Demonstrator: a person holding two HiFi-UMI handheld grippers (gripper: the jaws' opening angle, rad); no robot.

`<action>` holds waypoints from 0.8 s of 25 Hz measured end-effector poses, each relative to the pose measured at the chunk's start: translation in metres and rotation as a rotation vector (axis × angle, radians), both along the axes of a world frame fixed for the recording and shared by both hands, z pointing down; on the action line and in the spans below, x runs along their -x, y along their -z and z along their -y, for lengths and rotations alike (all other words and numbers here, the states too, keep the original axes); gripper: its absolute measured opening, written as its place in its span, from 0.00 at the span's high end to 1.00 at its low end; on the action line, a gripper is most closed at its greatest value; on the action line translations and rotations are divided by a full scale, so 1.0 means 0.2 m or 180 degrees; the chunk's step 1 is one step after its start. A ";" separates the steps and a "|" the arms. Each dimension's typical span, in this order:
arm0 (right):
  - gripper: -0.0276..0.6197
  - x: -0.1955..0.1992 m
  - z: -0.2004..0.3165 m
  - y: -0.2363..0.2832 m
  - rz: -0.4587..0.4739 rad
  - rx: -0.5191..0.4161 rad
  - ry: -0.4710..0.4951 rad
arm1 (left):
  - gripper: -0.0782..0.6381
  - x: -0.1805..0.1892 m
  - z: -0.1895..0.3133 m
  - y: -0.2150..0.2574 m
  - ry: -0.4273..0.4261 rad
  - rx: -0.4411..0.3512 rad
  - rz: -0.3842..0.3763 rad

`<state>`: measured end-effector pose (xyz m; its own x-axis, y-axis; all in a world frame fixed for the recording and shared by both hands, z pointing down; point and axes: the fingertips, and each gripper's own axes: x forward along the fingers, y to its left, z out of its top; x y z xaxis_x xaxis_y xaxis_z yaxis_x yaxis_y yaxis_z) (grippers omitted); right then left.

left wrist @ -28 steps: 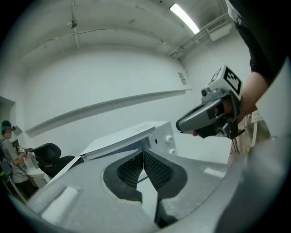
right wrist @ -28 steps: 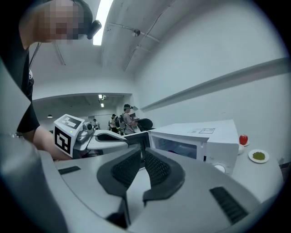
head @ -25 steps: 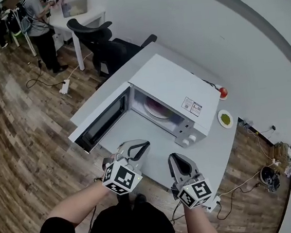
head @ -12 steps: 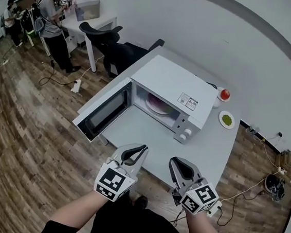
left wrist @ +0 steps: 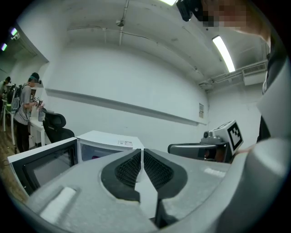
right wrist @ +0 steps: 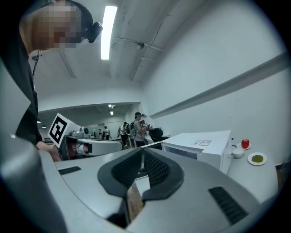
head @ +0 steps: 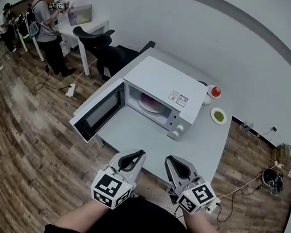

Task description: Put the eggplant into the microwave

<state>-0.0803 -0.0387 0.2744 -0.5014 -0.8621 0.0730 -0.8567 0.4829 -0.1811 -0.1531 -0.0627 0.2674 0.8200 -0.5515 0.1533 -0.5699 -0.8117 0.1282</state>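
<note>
Here, microwave [head: 160, 83] door open leftward, left hand-held gripper [head: 137, 155], right hand-held gripper [head: 171, 161] closed, empty.

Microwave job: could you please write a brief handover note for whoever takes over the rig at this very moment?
Left gripper: shut, empty, by the near edge of the white table.
Right gripper: jaws just closed further, now together, empty, beside the left one.
Microwave: on the table, its door swung open; a pinkish plate sits inside.
Eggplant: in neither gripper and not seen on the table; whether it lies on the plate I cannot tell.
Done: probably the placing, unconfirmed.
Left: look inside the microwave to check; perhaps shut the door.
</note>
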 end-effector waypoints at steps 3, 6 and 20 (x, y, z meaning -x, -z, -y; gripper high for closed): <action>0.92 0.02 0.00 -0.01 0.0088 0.0012 -0.0081 | 0.88 0.01 -0.01 0.00 -0.0047 0.0056 -0.0009; 0.93 0.06 0.00 -0.02 0.0044 0.0043 -0.0051 | 0.88 0.07 -0.02 0.02 -0.0034 0.0033 -0.0003; 0.94 0.16 0.04 0.05 -0.0030 0.0040 -0.0009 | 0.88 0.23 0.10 0.07 0.0137 -0.0024 0.0016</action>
